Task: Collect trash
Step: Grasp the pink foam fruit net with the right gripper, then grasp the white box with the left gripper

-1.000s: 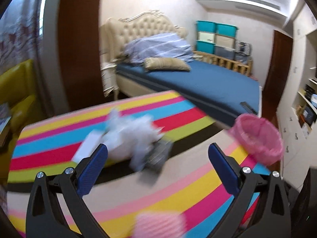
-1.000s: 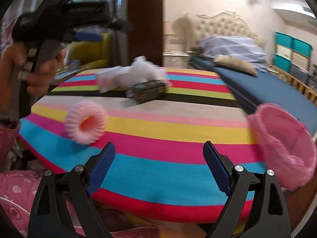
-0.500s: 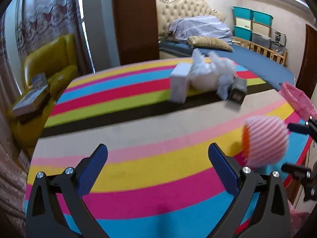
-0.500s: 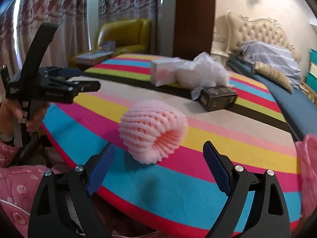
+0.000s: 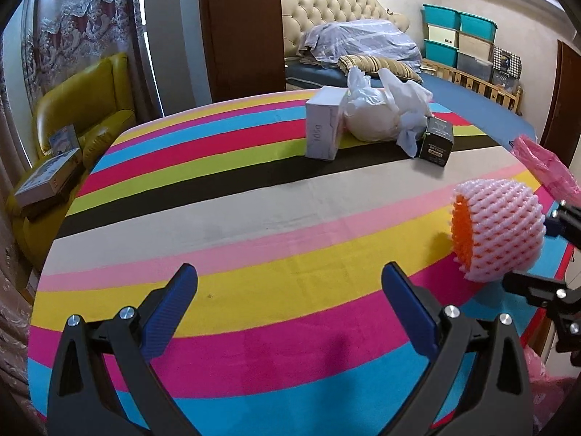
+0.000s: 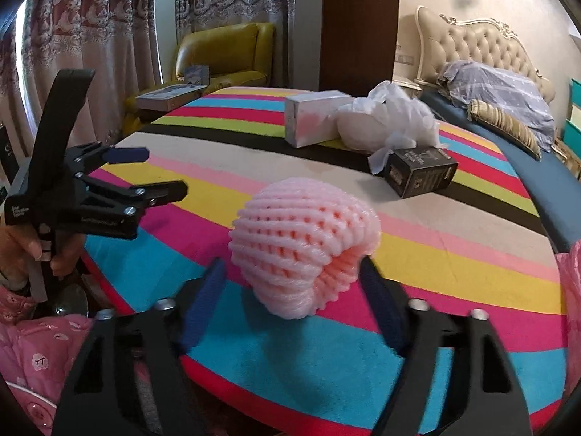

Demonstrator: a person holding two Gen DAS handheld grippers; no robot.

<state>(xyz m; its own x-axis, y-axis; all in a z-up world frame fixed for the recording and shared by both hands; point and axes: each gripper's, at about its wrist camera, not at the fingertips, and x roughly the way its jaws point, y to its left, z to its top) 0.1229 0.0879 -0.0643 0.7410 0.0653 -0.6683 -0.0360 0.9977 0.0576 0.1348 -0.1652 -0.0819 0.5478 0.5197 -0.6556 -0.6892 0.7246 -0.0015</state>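
A pink foam fruit net [image 6: 305, 243] lies on the striped table [image 5: 254, 218] near its front edge. My right gripper [image 6: 292, 272] straddles the net and its jaws are closing. The right pad [image 6: 377, 290] touches the net's edge, while the left pad [image 6: 207, 290] is still a little apart from it. In the left wrist view the same net [image 5: 497, 229] sits between the right gripper's fingers [image 5: 526, 285]. My left gripper [image 5: 290, 272] hovers open over the bare yellow and magenta stripes, nothing between its fingers.
A white box [image 5: 323, 130], a crumpled white plastic bag [image 5: 377, 116] and a black box [image 5: 435, 141] cluster at the table's far side. A pink bag [image 5: 544, 163] hangs at the right edge. A yellow armchair [image 5: 87, 109] and a bed stand beyond.
The right gripper has closed in on the foam net and its jaws have narrowed around it. The left gripper has swung left and lower over the table, then held still.
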